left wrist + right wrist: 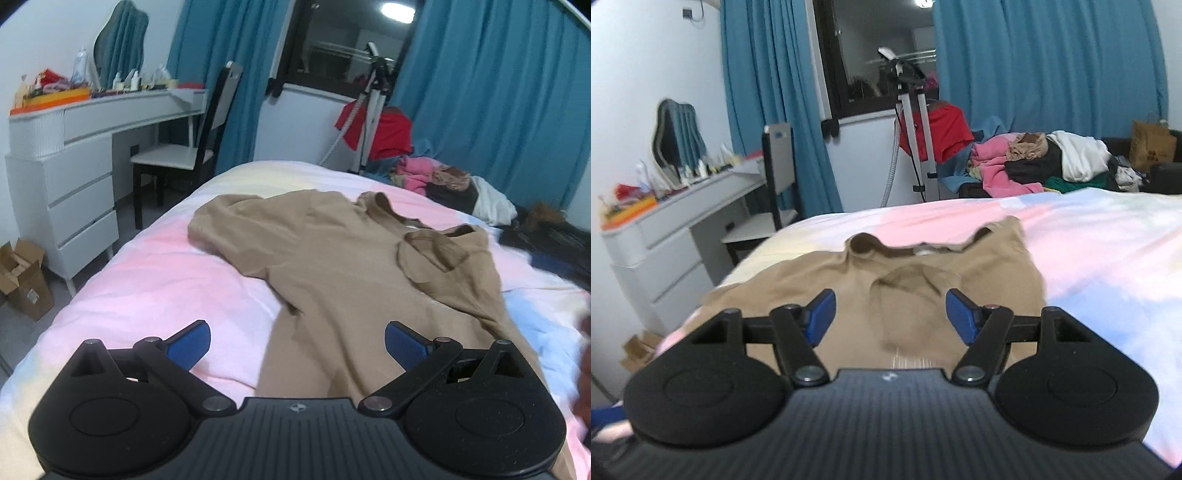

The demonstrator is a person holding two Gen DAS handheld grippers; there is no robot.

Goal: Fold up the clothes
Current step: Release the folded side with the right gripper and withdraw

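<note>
A tan T-shirt [343, 266] lies spread on the pastel bed cover [147, 280], neck toward the far side. Its right sleeve is folded in over the chest. My left gripper [297, 345] is open and empty, hovering over the shirt's lower left edge. The shirt shows in the right wrist view [923, 273] too, collar far. My right gripper [890, 315] is open and empty, just above the folded-in sleeve [908, 295] near the chest.
A pile of clothes [1045, 162] lies beyond the bed's far right corner. A tripod [916, 140] with red cloth stands at the window. A white dresser [66, 177] and chair [184, 147] stand left of the bed, with a cardboard box [22, 280] on the floor.
</note>
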